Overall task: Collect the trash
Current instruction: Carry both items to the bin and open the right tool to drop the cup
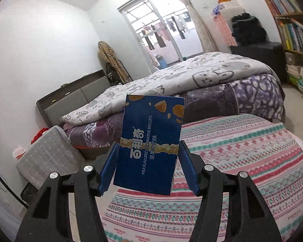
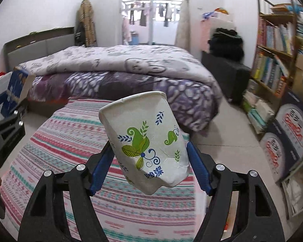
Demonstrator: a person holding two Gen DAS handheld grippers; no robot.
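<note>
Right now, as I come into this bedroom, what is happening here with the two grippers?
A person is collecting trash with two hand-held grippers. The left gripper holds a flat dark blue biscuit box upright between its blue pads. The right gripper holds a crumpled white paper cup with green leaf print, tilted, its base dented. Both items hang in the air above the striped pink and teal bedsheet. No trash bin is visible.

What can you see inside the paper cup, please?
Nothing: the paper cup leans with its mouth turned away. Only its crumpled outer wall and rolled rim show in the right tongs; its inside stays hidden.
</note>
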